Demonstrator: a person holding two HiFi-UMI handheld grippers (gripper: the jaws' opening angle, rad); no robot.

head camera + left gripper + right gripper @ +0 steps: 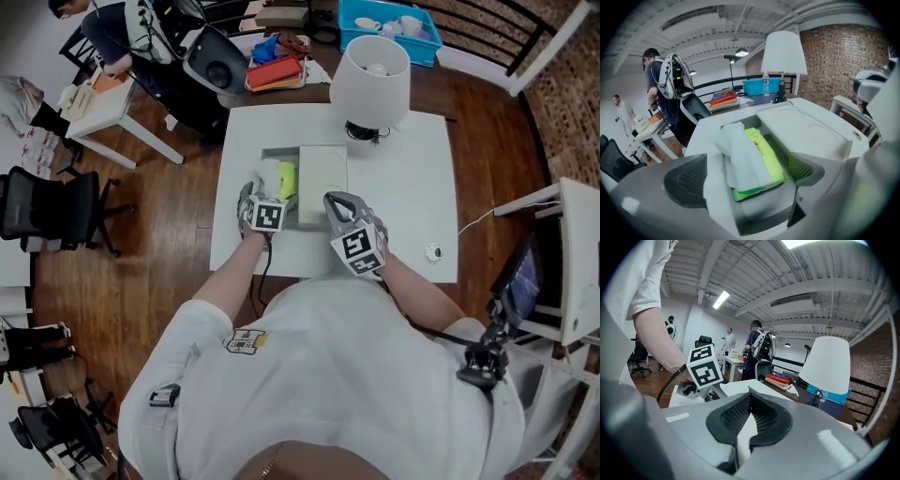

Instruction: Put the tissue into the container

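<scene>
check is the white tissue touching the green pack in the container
Touching. The left gripper view shows the white tissue draped directly over the green pack inside the container.

On the table [412, 187], the tissue [740, 157] lies atop a pack [771, 159] inside the container [759, 213], lamp [370, 80] behind.

tissue [740, 157]: white, crumpled, atop green pack [774, 161] | container [801, 126]: white, lid half open, holds tissue
</scene>
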